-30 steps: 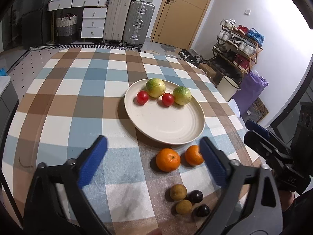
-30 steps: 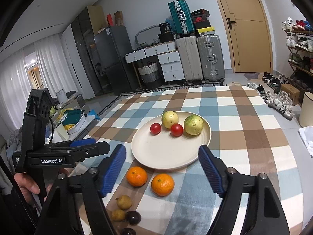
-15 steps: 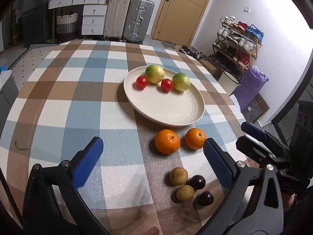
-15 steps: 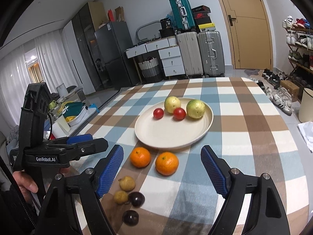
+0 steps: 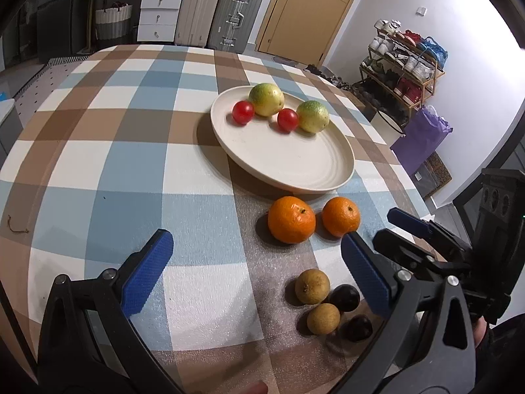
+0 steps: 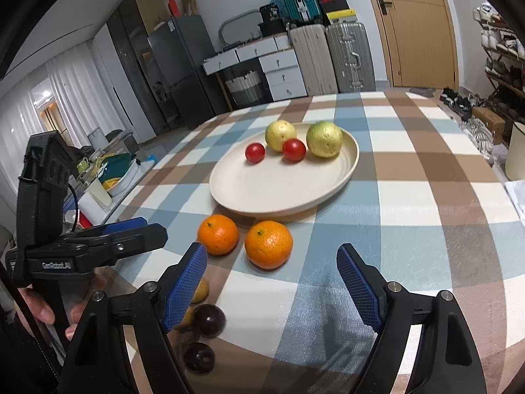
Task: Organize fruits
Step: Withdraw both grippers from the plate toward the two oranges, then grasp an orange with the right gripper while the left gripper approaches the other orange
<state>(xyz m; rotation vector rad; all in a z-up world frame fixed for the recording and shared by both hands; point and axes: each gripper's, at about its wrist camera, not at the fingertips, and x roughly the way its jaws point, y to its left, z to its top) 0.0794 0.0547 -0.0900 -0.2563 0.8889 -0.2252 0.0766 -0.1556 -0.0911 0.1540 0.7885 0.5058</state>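
Observation:
A cream plate (image 5: 295,164) (image 6: 262,193) on the checked tablecloth holds two green-yellow fruits (image 5: 266,99) (image 5: 312,116) and two red tomatoes (image 5: 243,112) (image 5: 287,120). Two oranges (image 5: 291,219) (image 5: 340,216) (image 6: 268,244) (image 6: 218,234) lie in front of the plate. Nearer me lie two small brown fruits (image 5: 312,286) (image 5: 323,318) and two dark round fruits (image 5: 344,297) (image 5: 359,327) (image 6: 209,320). My left gripper (image 5: 256,272) is open and empty just before the oranges. My right gripper (image 6: 272,285) is open and empty, low behind the oranges.
The table's right edge (image 5: 407,177) runs close to the fruit. Suitcases (image 5: 234,13), white drawers (image 5: 157,16), a door (image 5: 305,10) and a shoe rack (image 5: 403,69) stand beyond the table. A fridge (image 6: 183,69) stands at the back left.
Both grippers have lowered and moved forward toward the oranges and small fruits, which now look larger. Both stay open. No fruit has moved.

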